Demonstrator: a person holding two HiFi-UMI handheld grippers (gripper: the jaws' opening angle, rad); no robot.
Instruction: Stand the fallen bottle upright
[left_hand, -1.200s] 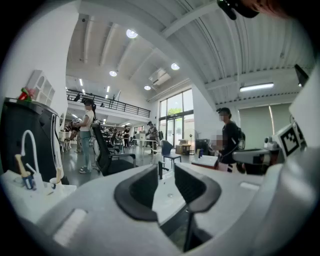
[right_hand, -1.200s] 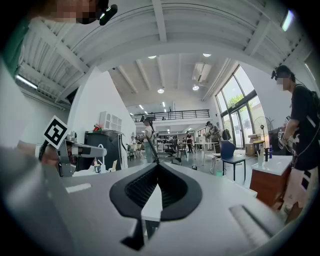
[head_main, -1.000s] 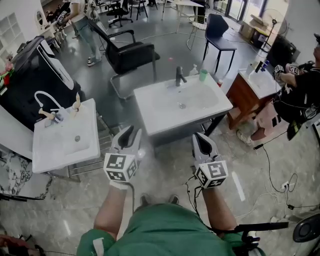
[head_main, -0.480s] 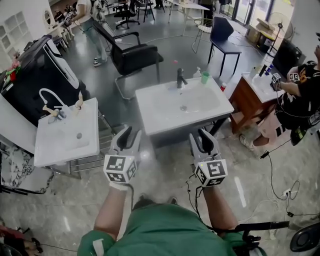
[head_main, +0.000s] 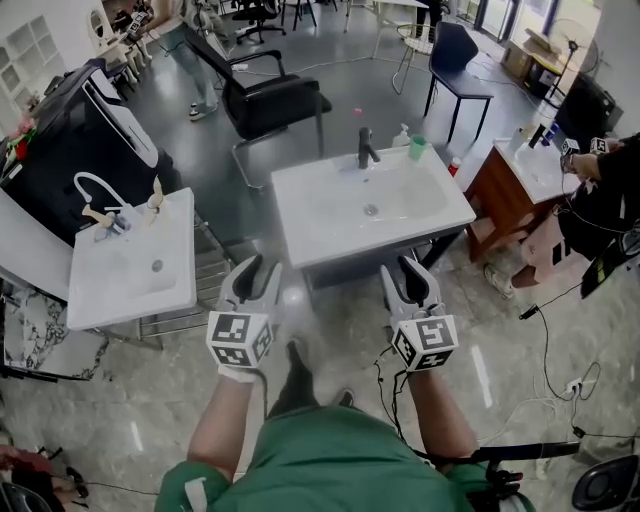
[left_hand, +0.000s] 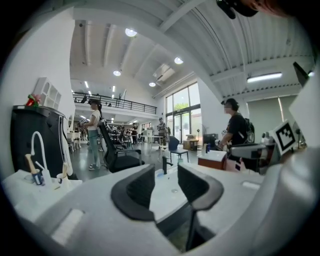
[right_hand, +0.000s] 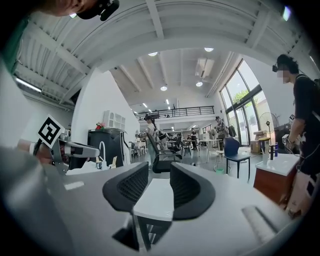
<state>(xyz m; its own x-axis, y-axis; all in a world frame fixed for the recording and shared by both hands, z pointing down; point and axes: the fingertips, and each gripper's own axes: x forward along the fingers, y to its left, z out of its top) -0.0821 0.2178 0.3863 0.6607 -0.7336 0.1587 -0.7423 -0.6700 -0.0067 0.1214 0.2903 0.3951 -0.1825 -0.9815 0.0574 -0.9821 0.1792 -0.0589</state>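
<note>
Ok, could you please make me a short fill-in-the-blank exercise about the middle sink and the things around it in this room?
1. On the middle sink, the cup near the faucet is ____ in colour.
2. In the head view, this cup stands to the ____ of the faucet.
3. The office chair behind the middle sink is ____ in colour.

Missing words: green; right; black.
</note>
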